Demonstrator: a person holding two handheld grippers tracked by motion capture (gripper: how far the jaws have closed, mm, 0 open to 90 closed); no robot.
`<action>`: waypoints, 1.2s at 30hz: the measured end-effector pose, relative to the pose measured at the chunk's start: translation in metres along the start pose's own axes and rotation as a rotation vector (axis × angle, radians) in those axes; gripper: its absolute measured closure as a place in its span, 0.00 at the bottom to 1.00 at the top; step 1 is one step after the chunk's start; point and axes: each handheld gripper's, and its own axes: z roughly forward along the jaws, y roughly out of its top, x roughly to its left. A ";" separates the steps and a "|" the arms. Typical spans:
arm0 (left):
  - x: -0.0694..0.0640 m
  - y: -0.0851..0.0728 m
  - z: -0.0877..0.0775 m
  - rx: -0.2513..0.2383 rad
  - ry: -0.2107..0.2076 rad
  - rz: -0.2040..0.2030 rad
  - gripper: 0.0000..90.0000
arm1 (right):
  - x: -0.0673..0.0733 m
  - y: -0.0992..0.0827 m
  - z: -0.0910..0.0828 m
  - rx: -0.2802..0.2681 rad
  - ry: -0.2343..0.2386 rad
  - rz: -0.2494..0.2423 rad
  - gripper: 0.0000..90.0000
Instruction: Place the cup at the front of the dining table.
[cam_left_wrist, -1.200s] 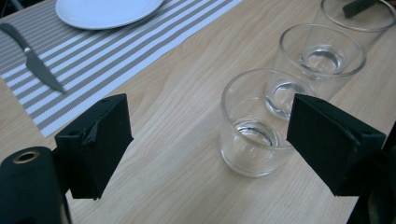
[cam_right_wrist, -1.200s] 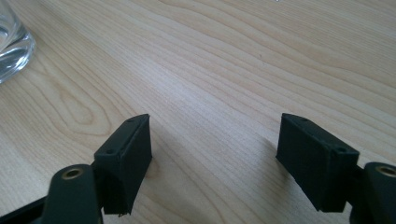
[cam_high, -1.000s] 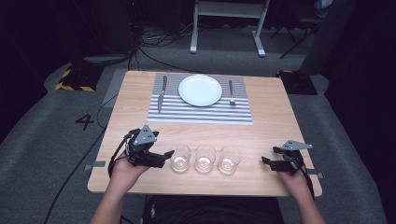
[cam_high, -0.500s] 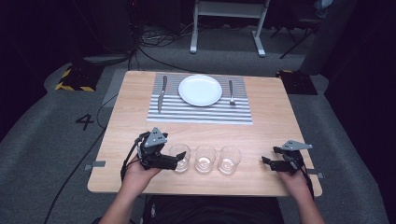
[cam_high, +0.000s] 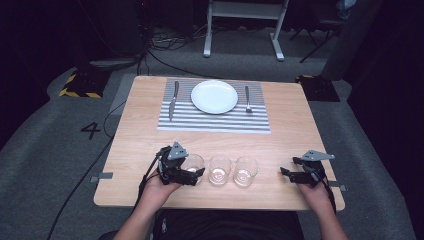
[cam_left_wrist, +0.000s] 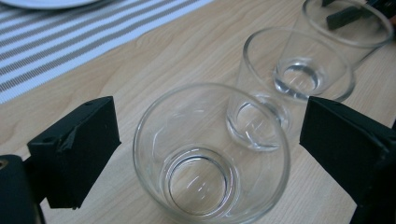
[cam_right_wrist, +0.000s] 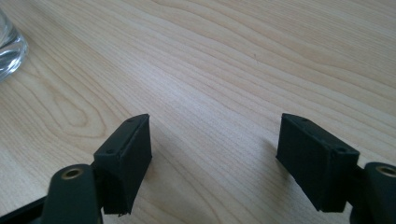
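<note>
Three clear glasses stand in a row near the table's front edge: a left glass (cam_high: 193, 164), a middle glass (cam_high: 219, 169) and a right glass (cam_high: 245, 171). My left gripper (cam_high: 194, 172) is open, with its jaws on either side of the left glass (cam_left_wrist: 211, 156); small gaps show between pads and glass. The middle glass (cam_left_wrist: 294, 70) stands just behind it in the left gripper view. My right gripper (cam_high: 289, 172) rests open on the bare wood at the right, apart from the glasses; nothing lies between its pads (cam_right_wrist: 215, 156). A glass base (cam_right_wrist: 9, 46) shows at that view's left edge.
At the far side lies a striped placemat (cam_high: 215, 122) with a white plate (cam_high: 214, 96), a knife (cam_high: 172, 99) to its left and a fork (cam_high: 247, 97) to its right. Bare wood (cam_high: 290, 130) spans between placemat and glasses.
My left gripper has moved right along the front edge, from beside the row to straddling the left glass. The right gripper has stayed where it was.
</note>
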 end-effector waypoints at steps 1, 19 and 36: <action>-0.001 -0.002 0.005 0.015 0.004 -0.002 0.06 | 0.000 0.000 0.000 0.000 -0.001 0.001 0.29; 0.001 -0.025 0.026 0.044 -0.013 0.004 0.21 | 0.001 0.000 0.000 -0.003 -0.015 -0.005 0.29; 0.001 -0.021 0.017 -0.001 -0.014 0.004 0.22 | 0.001 0.000 -0.001 -0.006 -0.012 -0.010 0.31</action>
